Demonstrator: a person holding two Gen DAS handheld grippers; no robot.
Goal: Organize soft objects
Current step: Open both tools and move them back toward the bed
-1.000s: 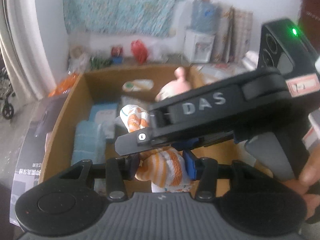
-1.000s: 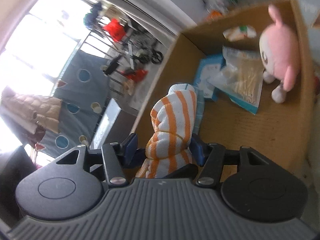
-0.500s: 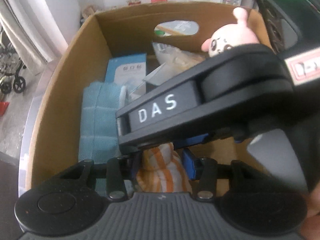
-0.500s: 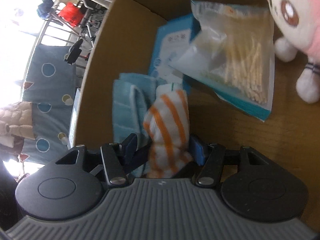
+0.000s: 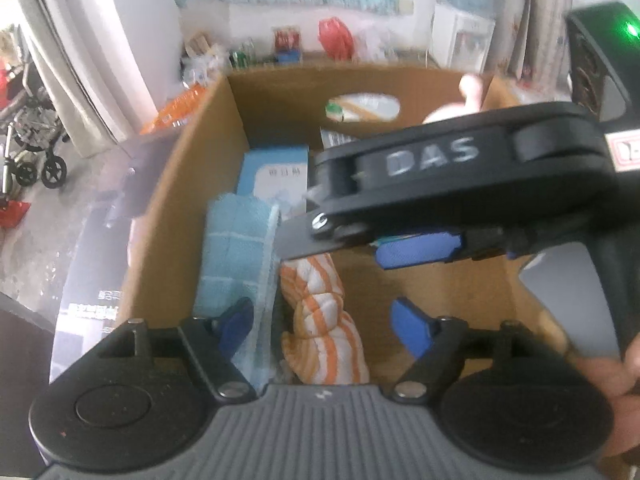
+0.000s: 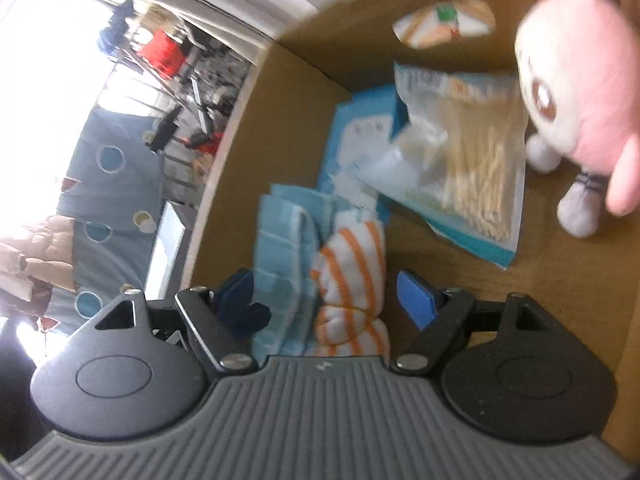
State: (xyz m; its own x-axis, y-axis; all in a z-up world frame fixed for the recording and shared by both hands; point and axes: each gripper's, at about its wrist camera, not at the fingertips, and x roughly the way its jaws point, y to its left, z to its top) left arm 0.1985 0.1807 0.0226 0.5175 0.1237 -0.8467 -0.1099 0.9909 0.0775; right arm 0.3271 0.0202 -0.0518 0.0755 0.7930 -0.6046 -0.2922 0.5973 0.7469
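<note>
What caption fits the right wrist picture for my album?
Open right gripper over the orange-striped towel, which lies beside the blue cloth in the cardboard box.

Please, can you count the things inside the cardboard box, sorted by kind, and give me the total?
Folded cloths: 2, the orange-striped cloth and the light blue cloth
Plush toys: 1, the pink plush toy
Plastic packets: 2, the bag of cotton swabs and the blue packet
Total: 5 in the cardboard box
</note>
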